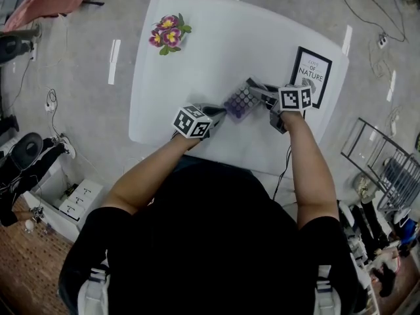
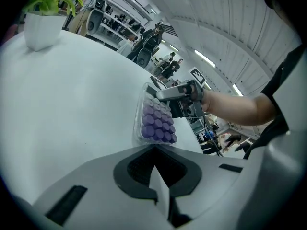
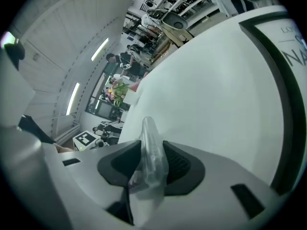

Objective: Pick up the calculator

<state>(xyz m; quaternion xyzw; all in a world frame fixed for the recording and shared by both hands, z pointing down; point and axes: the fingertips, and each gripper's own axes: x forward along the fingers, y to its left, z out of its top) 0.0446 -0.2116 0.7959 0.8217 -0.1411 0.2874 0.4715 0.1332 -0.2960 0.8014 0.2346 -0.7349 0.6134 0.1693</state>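
- Right gripper [image 3: 149, 139]: jaws clamped on the clear edge of the calculator [image 1: 240, 102].
- Left gripper [image 2: 156, 151]: jaws together with nothing between them, tip just beside the calculator's other end.
- Calculator: purple keys, appears tilted, held between the two grippers over the near half of the table [image 1: 197, 64].
- Framed sign [image 1: 311, 76]: flat by the table's right edge.
- Flower pot [image 1: 168, 33]: near the far left corner.

Near edge of the table [image 1: 197, 58] under your chest [image 1: 216, 241]; far end of the calculator [image 1: 239, 102] and a corner of the frame [image 1: 314, 67] behind your right gripper [image 1: 258, 91]; frame cut off in the right gripper view, people [image 2: 169, 60] too small to tell
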